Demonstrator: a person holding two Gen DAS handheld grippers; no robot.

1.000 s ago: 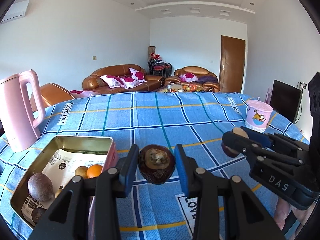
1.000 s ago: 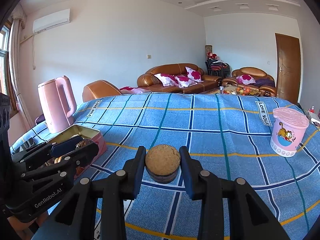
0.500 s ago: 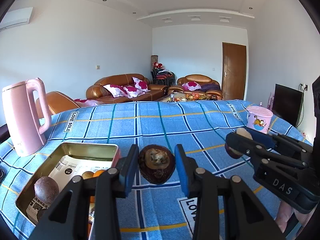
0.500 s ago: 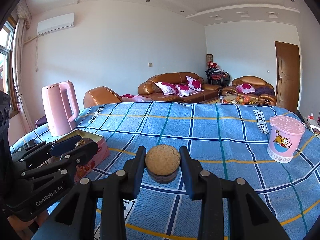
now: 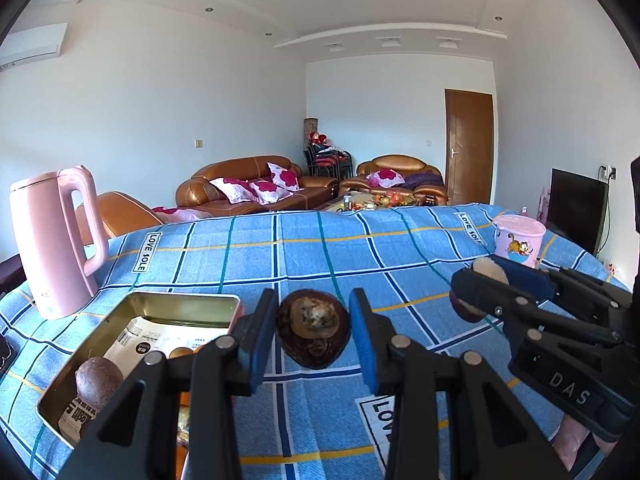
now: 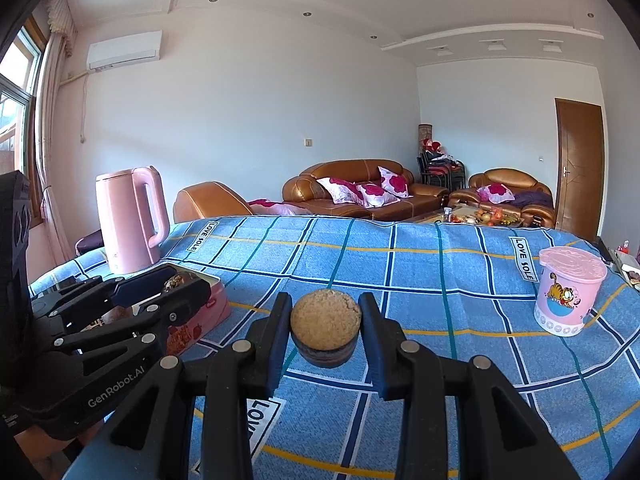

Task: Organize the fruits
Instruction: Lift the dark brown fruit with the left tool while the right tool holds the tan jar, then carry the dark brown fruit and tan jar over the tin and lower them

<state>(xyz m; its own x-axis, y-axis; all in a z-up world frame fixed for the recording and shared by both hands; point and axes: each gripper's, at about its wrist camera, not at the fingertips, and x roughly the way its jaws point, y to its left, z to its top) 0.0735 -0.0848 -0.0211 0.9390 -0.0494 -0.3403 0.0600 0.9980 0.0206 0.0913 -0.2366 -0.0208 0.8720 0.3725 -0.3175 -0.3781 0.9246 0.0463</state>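
- the left gripper (image 5: 313, 334) pinches a dark, wrinkled brown fruit (image 5: 314, 332) between its blue pads, held up off the cloth.
- the right gripper (image 6: 325, 330) is pressed onto a cut fruit half (image 6: 325, 326), its pale grainy face turned toward the camera and its dark rind below.
- over the last second neither grip has changed; both fruits sit in the same place between the pads.
- what has shifted is the view: both grippers have tipped slightly upward, so more ceiling shows and the tabletop sits lower in the pictures.
- just left of the left gripper lies an open metal tin (image 5: 182, 306) on the blue checked cloth (image 5: 300, 248); inside it are a round brown fruit (image 5: 98, 378), a printed paper packet and a sliver of something orange.
- a pink kettle (image 5: 54, 240) stands behind the tin, and a pink lidded cup (image 6: 568, 294) stands well off to the right.
- my reading: both fruits are lifted and ready, but neither is over the tin yet, so dropping them in is the step left to do.
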